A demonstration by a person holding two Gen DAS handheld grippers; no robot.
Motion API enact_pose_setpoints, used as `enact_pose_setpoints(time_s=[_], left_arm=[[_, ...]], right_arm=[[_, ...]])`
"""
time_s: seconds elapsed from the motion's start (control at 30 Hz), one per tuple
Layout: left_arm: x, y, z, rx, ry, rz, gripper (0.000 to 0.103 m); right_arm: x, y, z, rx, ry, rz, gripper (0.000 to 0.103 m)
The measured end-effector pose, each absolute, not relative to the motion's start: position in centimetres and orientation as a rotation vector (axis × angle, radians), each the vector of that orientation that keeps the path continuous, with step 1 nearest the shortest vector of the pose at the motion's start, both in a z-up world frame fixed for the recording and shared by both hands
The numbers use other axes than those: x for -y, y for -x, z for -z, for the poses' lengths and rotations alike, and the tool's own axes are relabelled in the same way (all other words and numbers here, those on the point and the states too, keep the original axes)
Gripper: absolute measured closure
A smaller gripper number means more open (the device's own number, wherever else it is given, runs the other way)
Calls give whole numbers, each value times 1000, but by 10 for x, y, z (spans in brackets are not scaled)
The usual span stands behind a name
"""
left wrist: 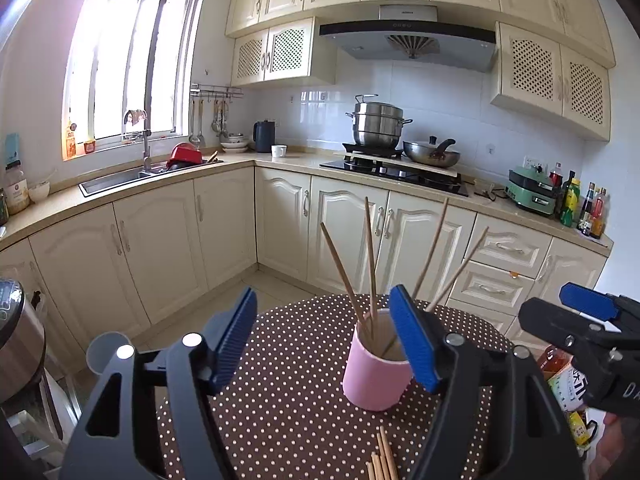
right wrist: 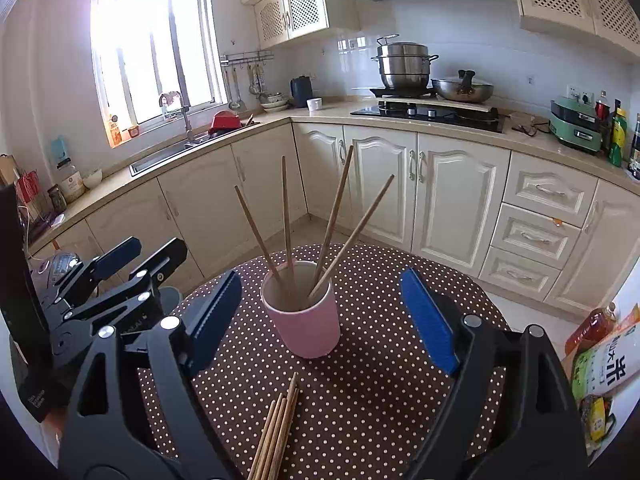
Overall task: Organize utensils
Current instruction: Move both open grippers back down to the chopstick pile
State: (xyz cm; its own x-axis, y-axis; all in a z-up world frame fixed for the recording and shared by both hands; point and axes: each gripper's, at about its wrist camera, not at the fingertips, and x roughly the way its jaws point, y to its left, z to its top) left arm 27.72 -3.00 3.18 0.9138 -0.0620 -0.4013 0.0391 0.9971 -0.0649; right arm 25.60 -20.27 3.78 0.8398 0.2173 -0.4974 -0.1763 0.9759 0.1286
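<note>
**A:** Kitchen with cream cabinets, big window (left wrist: 132, 56) up at 10 o'clock, stove with a steel pot (left wrist: 376, 122) around 12. Up front there's a round surface (right wrist: 372, 368) covered in a brown cloth with white dots. Where are the utensils at?

**B:** Pink cup (right wrist: 306, 320) sits upright pretty much dead centre of that surface. Four chopsticks in the cup (right wrist: 286, 216) stand in it, fanned out, leaning from about 11 to 1 o'clock. Then a loose bundle of chopsticks (right wrist: 278, 428) lies flat on the cloth at 6 o'clock from the cup, near it but not touching.

**A:** And the grippers?

**B:** Right hand-held gripper (right wrist: 324, 316) has its jaws spread wide, blue pads either side of the cup with clear gaps, gripping nothing. Left hand-held gripper (left wrist: 324, 340) is spread apart too, nothing between the pads; from its own camera the cup sits just behind the right-side pad, so it overlaps in the view, but I can't tell if it touches.

**A:** Can they see each other?

**B:** Yep. From the left camera the right one pokes in at 3 o'clock, and from the right camera the left one shows at 9 o'clock. Some food packets and a bottle (right wrist: 592, 324) sit off the surface edge at 4 o'clock.
</note>
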Motion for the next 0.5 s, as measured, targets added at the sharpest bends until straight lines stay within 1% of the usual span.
enact_pose_setpoints(time_s=[0.13, 0.23, 0.5], left_arm=[[30, -254, -23, -425, 77, 59, 30], [31, -240, -13, -445, 91, 75, 30], [30, -206, 17, -497, 93, 77, 30]], right_arm=[[206, -234, -35, -508, -57, -212, 15], [207, -216, -31, -486, -48, -213, 13], [204, -183, -10, -502, -26, -225, 11]])
